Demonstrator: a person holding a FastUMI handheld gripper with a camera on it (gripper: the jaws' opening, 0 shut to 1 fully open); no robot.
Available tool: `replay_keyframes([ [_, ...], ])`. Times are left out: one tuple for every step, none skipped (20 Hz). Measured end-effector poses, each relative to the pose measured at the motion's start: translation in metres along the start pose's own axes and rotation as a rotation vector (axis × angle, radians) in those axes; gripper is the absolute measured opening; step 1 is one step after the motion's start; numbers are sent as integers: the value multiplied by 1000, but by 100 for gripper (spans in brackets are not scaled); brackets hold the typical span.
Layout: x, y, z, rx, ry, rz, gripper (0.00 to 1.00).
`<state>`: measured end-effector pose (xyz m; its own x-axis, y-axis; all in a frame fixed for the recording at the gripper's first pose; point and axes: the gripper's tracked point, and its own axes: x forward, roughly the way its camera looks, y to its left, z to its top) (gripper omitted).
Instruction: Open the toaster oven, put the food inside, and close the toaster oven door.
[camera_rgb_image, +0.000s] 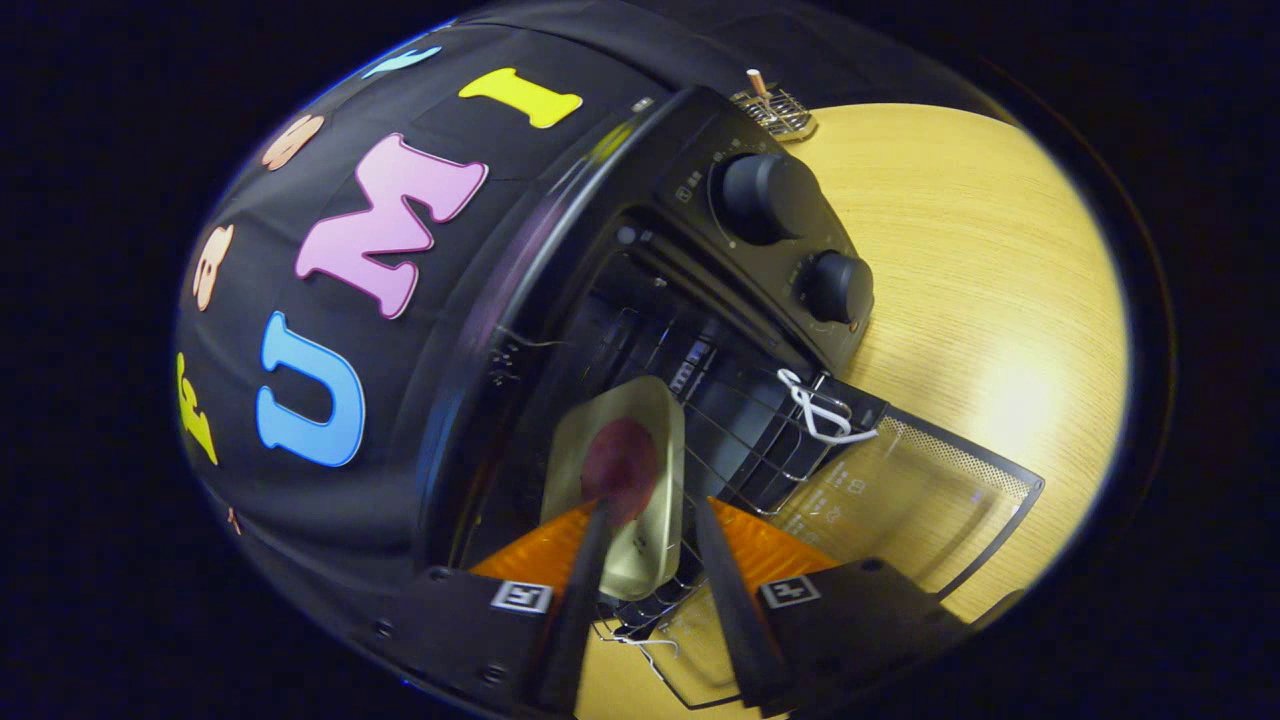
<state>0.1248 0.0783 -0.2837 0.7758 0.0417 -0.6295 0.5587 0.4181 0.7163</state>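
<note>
Toaster oven (640, 300) stands on a wooden table (980, 300) with its glass door (900, 500) folded down flat toward the near side. Two knobs (800, 240) sit on its right panel. A small tray (640, 420) with a dark red piece of food (620, 465) rests on the wire rack (740, 440) inside the opening. The gripper (650, 525) has its jaws apart; the tray's near end lies between the fingers, but I cannot tell if they press on it. A white cord (815, 410) hangs on the door's handle.
</note>
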Motion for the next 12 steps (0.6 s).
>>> replay_keyframes([
  [-2, 2, -2, -19, 0, -6, 67],
  [-9, -1, -4, -48, 2, -18, 82],
  [-13, -3, -6, -79, 8, -26, 98],
  [-20, -6, -9, -106, 20, -35, 98],
  [-26, -10, -12, -132, 34, -47, 99],
  [-34, -14, -13, -160, 41, -55, 99],
  [-41, -17, -14, -193, 47, -62, 99],
  [-50, -21, -15, -238, 56, -66, 99],
  [-58, -26, -17, -294, 65, -78, 99],
  [-67, -32, -16, -353, 68, -84, 99],
  [-75, -37, -16, -408, 72, -94, 99],
  [-84, -42, -16, -454, 79, -101, 99],
])
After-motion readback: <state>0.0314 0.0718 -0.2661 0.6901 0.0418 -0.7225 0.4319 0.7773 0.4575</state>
